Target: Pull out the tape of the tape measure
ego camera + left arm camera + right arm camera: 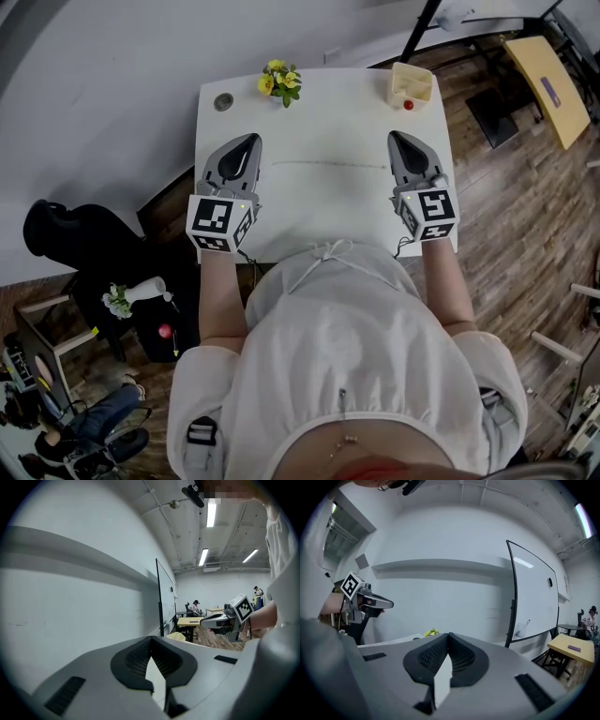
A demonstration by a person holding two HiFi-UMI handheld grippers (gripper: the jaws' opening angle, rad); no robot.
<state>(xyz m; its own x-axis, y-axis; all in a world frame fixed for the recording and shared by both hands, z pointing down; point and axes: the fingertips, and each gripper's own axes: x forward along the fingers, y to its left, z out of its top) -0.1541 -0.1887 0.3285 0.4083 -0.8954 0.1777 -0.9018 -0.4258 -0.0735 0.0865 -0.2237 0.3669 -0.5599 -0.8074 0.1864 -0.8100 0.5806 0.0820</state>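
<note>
left tool (250, 139), right tool (397, 136) (closed) over table (319, 211)

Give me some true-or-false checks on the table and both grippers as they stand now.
1. The left gripper and the right gripper are both shut and empty. True.
2. The round grey thing is held in the left gripper. False: it lies at the far left corner of the table, apart from both grippers.
3. The yellow flowers stand at the table's far edge. True.
4. The cream box stands on the floor. False: it is on the table's far right corner.
</note>
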